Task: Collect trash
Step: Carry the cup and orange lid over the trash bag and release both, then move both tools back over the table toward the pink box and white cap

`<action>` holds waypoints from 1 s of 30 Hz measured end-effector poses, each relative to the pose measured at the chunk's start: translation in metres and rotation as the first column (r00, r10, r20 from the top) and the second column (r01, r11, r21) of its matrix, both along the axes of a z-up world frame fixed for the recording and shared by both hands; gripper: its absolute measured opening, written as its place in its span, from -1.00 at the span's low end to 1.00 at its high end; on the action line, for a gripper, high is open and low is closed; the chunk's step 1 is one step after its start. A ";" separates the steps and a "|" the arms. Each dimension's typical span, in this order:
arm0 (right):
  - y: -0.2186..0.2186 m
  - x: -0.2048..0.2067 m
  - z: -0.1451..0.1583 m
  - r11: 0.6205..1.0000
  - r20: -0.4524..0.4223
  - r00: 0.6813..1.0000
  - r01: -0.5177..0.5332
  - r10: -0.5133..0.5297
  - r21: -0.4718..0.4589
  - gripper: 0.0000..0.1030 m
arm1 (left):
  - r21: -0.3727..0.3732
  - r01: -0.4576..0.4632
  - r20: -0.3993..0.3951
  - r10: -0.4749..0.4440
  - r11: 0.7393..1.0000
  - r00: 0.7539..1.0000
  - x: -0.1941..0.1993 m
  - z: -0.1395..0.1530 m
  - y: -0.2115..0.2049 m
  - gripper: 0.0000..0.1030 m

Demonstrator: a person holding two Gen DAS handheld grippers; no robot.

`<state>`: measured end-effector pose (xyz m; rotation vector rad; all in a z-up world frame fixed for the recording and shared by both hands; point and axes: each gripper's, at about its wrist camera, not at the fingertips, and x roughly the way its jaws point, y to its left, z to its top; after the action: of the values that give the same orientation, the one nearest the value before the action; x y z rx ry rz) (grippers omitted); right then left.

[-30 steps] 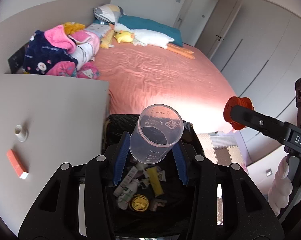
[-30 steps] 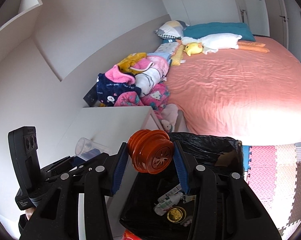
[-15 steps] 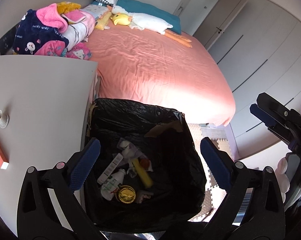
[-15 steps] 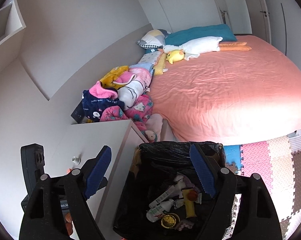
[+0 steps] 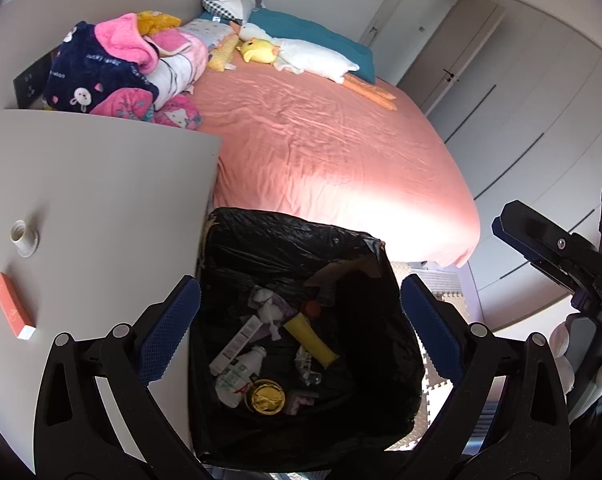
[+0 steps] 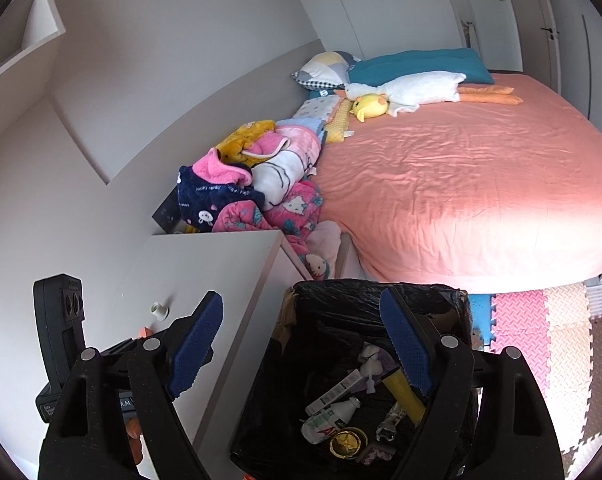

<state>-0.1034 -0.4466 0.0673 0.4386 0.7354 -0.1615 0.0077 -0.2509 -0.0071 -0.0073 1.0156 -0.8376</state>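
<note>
A bin lined with a black bag [image 5: 285, 224] stands beside the white desk, holding a white bottle [image 5: 237, 376], a yellow tube [image 5: 309, 336], a gold lid [image 5: 267, 396] and other scraps. My left gripper [image 5: 297, 292] hangs above the bin's mouth, open wide, with nothing between its blue pads. In the right wrist view the same bin [image 6: 381, 286] lies below my right gripper [image 6: 301, 300], which is also open and empty. On the desk lie a small white cap [image 5: 21, 236] and an orange box [image 5: 13, 312].
The white desk [image 5: 101, 200] borders the bin on the left. A bed with a pink sheet [image 5: 321, 140] fills the far side, with piled blankets [image 5: 113, 68] and plush toys. Foam floor mats [image 6: 541, 340] lie right of the bin.
Both grippers opened. The clear cup left the left jaws and the orange spool left the right jaws; neither is held now. Both views drew back from the bin slightly.
</note>
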 end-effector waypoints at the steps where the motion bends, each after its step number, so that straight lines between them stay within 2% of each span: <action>1: 0.003 0.003 0.000 1.000 -0.002 1.000 -0.010 0.010 -0.001 0.57 | 0.006 -0.010 0.005 0.010 1.000 1.000 0.001 0.000 0.003 0.87; 10: 0.038 0.034 -0.008 0.993 -0.019 0.993 -0.115 0.115 0.008 0.57 | 0.037 -0.110 0.024 0.109 0.993 0.994 0.012 -0.004 0.044 0.87; 19: 0.077 0.065 -0.020 0.978 -0.043 0.977 -0.207 0.207 0.021 0.57 | 0.063 -0.217 0.026 0.216 0.974 0.976 0.022 -0.010 0.089 0.87; 28: 0.115 0.094 -0.035 0.960 -0.067 0.958 -0.279 0.279 0.010 0.57 | 0.119 -0.343 0.035 0.341 0.932 0.939 0.040 -0.023 0.132 0.87; 30: 0.121 0.100 -0.039 0.957 -0.071 0.955 -0.288 0.288 0.009 0.57 | 0.137 -0.358 0.040 0.356 0.924 0.934 0.044 -0.027 0.138 0.81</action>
<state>-0.0037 -0.3251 0.0283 0.3200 0.8616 0.0971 0.0519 -0.1130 -0.0337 -0.0635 1.0196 -0.4302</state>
